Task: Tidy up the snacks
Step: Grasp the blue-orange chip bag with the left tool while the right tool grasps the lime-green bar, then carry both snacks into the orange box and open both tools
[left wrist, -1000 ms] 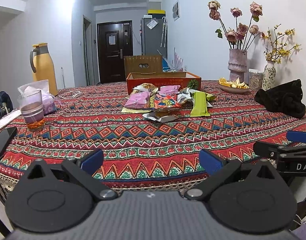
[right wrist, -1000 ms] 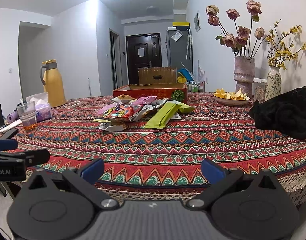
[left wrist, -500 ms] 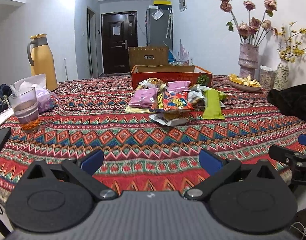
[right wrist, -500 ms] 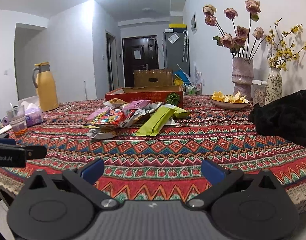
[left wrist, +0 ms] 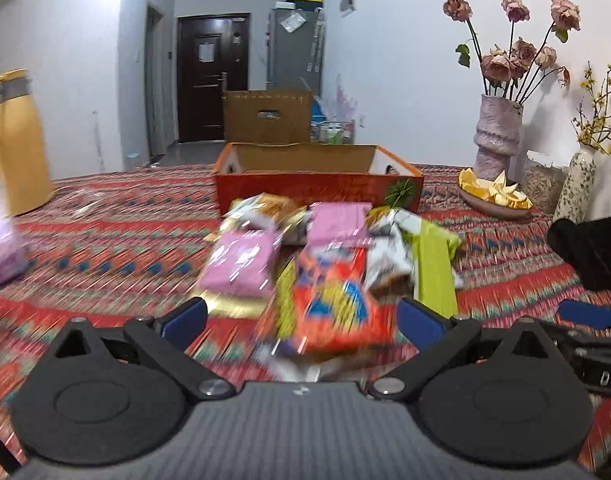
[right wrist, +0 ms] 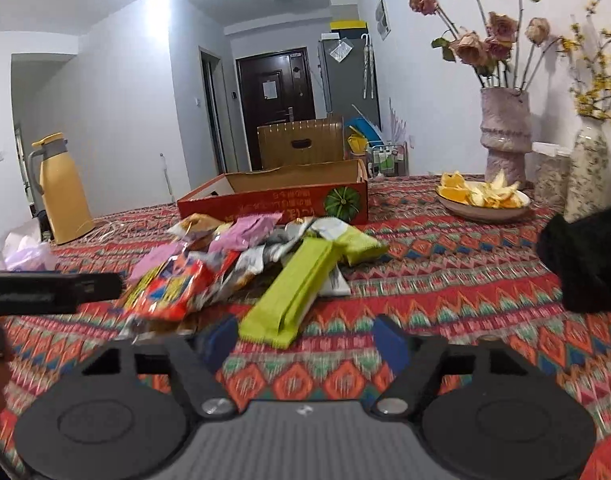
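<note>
Snack packets in crinkly foil and plastic (left wrist: 329, 264) lie heaped mid-table, just near of the open red cardboard box (left wrist: 319, 184); the left hand-held gripper (left wrist: 301, 316) gapes released before an orange packet (left wrist: 337, 312); the right hand-held gripper (right wrist: 305, 338) is closing, nothing yet pinched, by the lime-green flat packet (right wrist: 293, 292); best to take one packet apiece by an edge and carry it far into the box.

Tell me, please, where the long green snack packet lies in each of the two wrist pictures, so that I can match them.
Left wrist view: the long green snack packet lies right of centre, at the right edge of the snack pile, behind the right blue pad.
Right wrist view: the same packet lies at centre, running from the pile down toward the gap between the blue pads.
Shared landmark: the red cardboard box stands behind the pile in both.
</note>
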